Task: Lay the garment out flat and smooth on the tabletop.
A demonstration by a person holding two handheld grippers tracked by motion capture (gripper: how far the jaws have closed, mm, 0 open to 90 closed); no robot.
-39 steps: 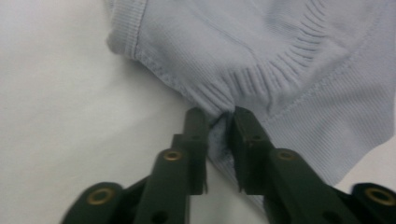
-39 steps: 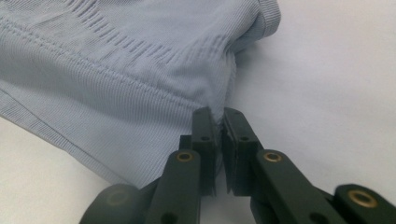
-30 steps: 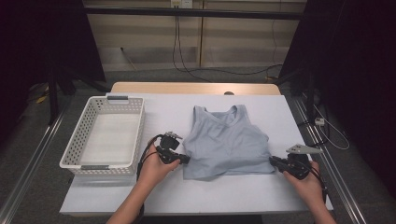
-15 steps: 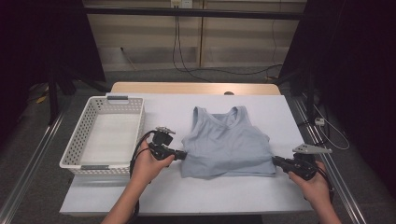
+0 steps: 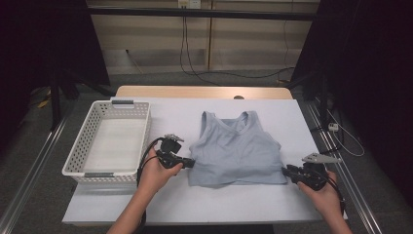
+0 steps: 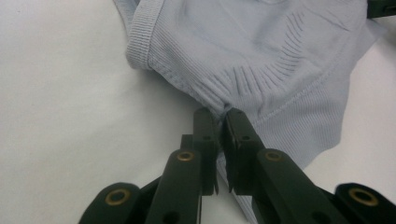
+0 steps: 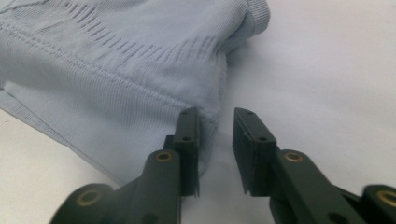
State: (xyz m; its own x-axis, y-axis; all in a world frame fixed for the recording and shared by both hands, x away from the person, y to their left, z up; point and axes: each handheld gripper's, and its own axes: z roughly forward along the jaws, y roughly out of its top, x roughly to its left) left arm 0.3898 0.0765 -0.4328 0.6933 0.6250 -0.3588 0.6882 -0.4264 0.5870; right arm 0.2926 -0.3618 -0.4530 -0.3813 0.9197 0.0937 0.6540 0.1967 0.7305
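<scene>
While folded under itself, top (image 5: 236,152) in left gripper (image 6: 220,122) pinch, its hem hidden; right gripper (image 7: 215,122) just parted, fabric loose between.

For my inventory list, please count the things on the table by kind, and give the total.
Light blue top: 1
White basket: 1
Hand-held grippers: 2, left gripper and right gripper
Total: 4

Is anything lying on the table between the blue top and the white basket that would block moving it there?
Nothing visible does. The blue top lies flat right of the white basket, with bare table between them apart from the left gripper, shut on the top's side edge. The right gripper, jaws just opening, sits at the opposite edge.
</scene>
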